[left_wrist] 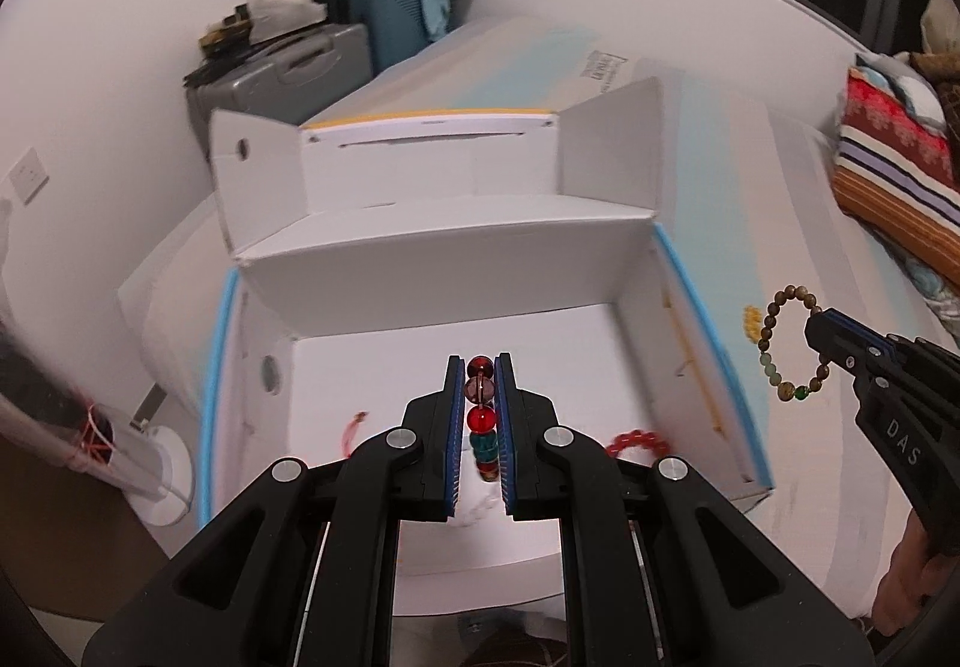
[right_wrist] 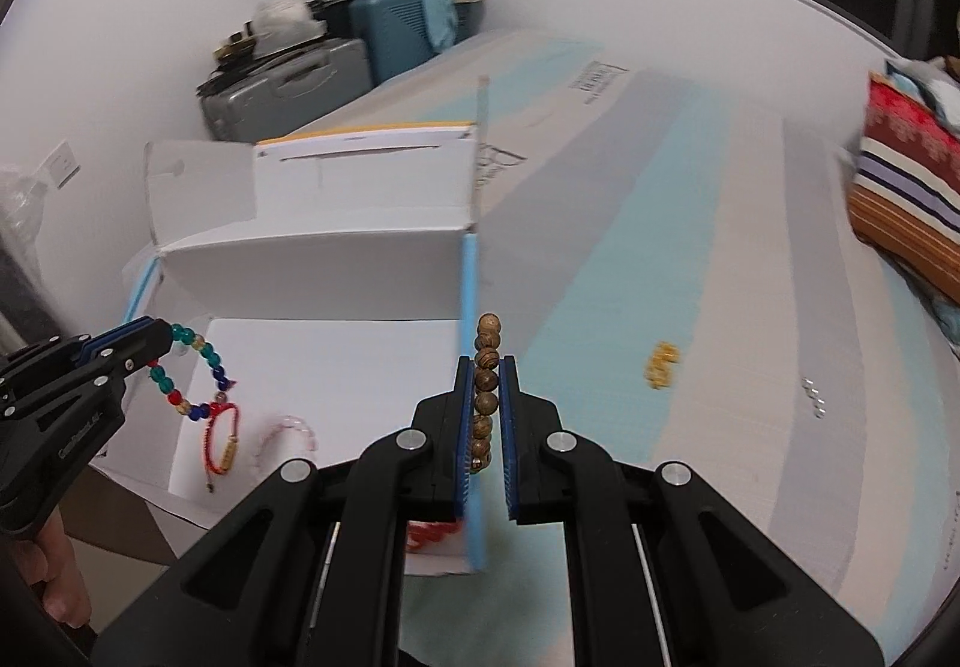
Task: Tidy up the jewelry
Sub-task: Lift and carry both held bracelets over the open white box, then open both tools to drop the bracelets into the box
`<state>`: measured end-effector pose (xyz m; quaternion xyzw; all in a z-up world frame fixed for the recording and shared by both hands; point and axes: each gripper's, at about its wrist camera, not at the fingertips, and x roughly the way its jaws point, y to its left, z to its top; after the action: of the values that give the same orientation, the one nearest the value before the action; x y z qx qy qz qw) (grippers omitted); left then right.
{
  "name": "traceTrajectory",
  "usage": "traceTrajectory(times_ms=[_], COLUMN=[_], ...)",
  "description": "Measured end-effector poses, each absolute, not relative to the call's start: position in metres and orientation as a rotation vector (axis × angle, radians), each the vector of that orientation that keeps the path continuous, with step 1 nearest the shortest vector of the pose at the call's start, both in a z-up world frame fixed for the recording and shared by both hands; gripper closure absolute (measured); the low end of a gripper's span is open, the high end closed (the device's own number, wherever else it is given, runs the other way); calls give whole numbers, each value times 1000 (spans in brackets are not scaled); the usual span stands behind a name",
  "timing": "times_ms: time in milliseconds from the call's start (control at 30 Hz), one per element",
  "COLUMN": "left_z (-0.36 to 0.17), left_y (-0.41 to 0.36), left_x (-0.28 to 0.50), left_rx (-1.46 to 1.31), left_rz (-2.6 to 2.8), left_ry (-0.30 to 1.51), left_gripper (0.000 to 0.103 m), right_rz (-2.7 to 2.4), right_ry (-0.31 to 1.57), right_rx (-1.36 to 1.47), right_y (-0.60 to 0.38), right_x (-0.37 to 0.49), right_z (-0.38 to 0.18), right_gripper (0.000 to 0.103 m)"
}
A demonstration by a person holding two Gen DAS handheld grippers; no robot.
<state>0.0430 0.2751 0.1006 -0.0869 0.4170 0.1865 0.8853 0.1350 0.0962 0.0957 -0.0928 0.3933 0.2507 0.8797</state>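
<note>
Above the open white box (left_wrist: 456, 271), the left hand-held gripper (left_wrist: 480, 397) clamps a coloured bead bracelet (left_wrist: 481, 415). Beside the box, the right hand-held gripper (right_wrist: 487, 397), marked "DAS", grasps a wooden bead bracelet (right_wrist: 486, 385) over the bed (right_wrist: 690, 259).

A multicoloured glass-bead bracelet (left_wrist: 482, 415) hangs above the open white box (left_wrist: 690, 319). A brown wooden-bead bracelet (right_wrist: 486, 385) hangs beside the box's right wall. Red bracelets (right_wrist: 219, 439) lie on the box floor.
</note>
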Motion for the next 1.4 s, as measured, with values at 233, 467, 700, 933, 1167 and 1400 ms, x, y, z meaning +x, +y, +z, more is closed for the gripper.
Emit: traceTrajectory(times_ms=[233, 467, 700, 933, 1167, 1400], left_z=[85, 59, 27, 1, -6, -1], left_y=[308, 330, 345, 353, 359, 357], left_x=[32, 30, 36, 41, 41, 38], left_rx=[-211, -241, -257, -264, -261, -246], left_rz=[432, 449, 467, 475, 487, 513], left_ry=[899, 950, 1015, 1086, 1105, 1098], left_gripper=[94, 94, 94, 94, 93, 86], right_rz=[583, 611, 604, 585, 582, 595], right_ry=[836, 908, 982, 1062, 1094, 1075], right_rx=[-234, -280, -312, -331, -338, -333], right_y=[138, 172, 184, 191, 195, 196], right_x=[124, 124, 129, 135, 134, 126], right_z=[82, 47, 12, -14, -26, -18], right_gripper=[96, 96, 96, 96, 94, 80])
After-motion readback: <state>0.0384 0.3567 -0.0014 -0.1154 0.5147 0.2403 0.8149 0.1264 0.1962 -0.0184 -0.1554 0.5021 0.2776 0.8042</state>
